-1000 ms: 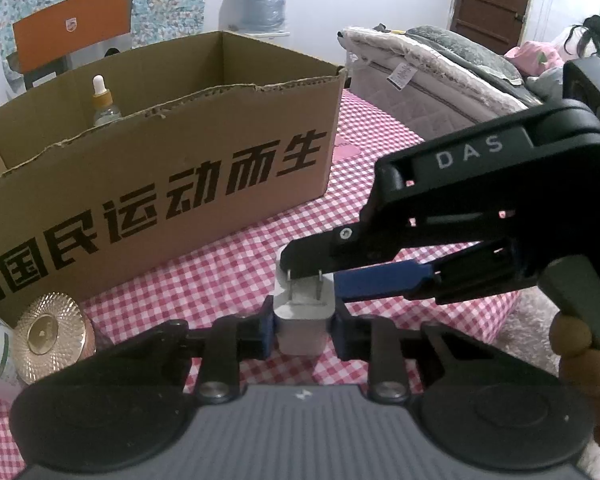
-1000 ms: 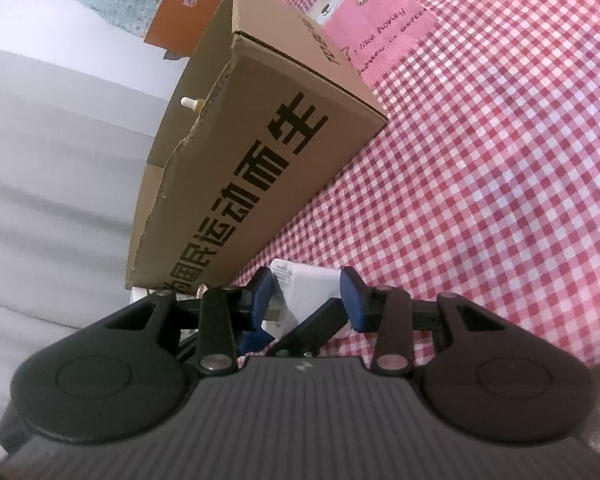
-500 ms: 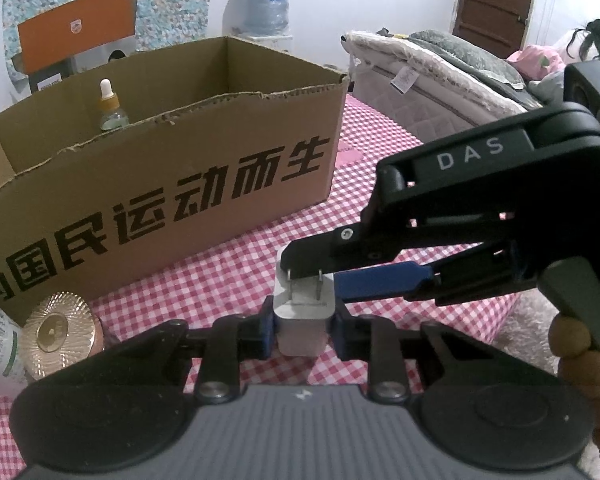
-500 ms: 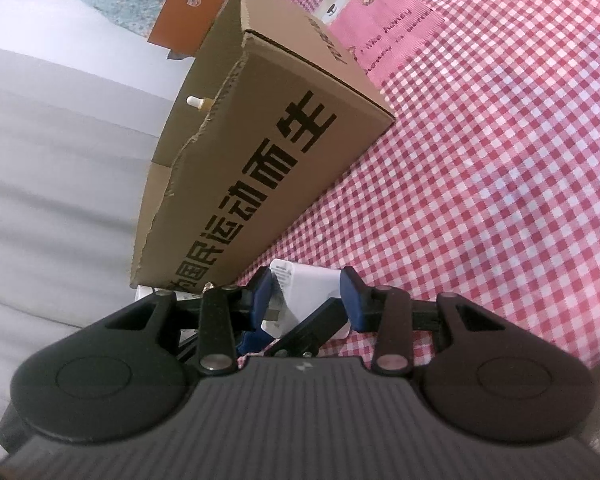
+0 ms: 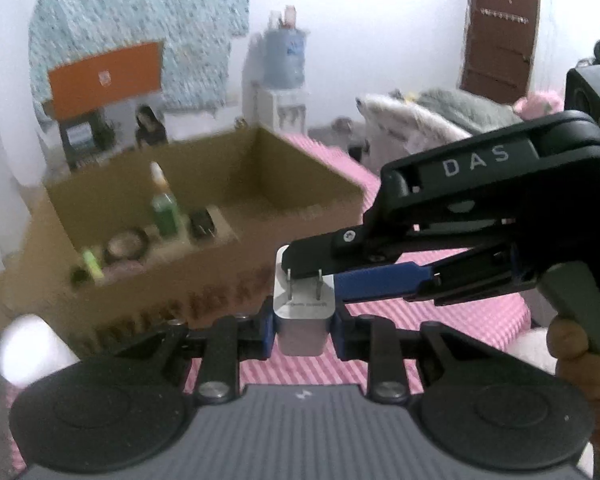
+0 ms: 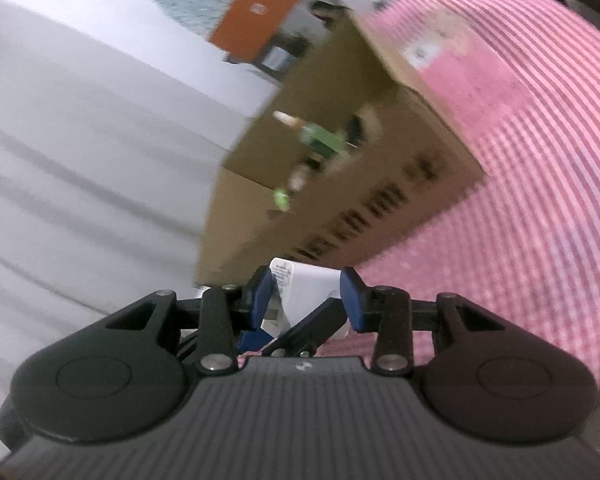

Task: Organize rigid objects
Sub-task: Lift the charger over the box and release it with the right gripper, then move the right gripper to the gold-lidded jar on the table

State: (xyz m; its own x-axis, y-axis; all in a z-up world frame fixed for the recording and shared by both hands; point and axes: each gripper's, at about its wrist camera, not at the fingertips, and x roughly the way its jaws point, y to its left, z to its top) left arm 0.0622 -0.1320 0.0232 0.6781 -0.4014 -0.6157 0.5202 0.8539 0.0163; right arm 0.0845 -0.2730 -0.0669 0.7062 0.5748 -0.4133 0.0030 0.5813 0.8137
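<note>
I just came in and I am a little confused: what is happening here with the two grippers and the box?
A person holds a white plug adapter with both handheld grippers at once: the left gripper and the right gripper are each shut on it. It is in the air in front of an open cardboard box, which already contains a green dropper bottle and other small items.

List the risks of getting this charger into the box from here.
1. Both hand-held grippers, left and right, clamp the one small white charger; if they pull apart unevenly it could twist loose and drop onto the checked cloth.
2. The cardboard box already holds a green bottle and small items near its front wall; a careless drop could knock the bottle over.
</note>
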